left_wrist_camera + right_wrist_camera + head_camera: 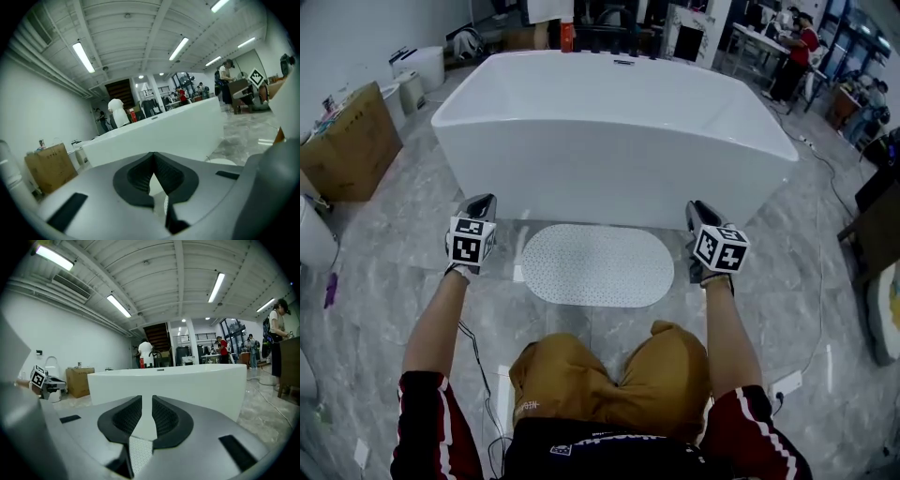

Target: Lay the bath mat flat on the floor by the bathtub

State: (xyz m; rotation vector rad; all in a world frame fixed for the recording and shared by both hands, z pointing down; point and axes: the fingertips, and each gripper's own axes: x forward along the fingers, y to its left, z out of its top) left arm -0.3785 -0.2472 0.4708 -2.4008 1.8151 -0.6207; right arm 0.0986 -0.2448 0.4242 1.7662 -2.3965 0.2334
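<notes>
At the bathtub's (pixel 614 131) six o'clock side the bath mat (pixel 597 264) lies flat, apparently placed, so the left gripper (pixel 482 202) jaws sit closed and the right gripper (pixel 699 210) jaws apart, both empty.

The person wears mustard-brown trousers (pixel 619 375) with small white print on one thigh, a black top (pixel 581 457) with white lettering at the bottom centre, and dark red and black sleeves (pixel 427 422) in the lower corners. A thin black cable (pixel 478 361) trails down left of centre. The left gripper (pixel 480 206) and right gripper (pixel 701 212) are grey, each with a cube of black-and-white square markers and dark ribbed jaws.
</notes>
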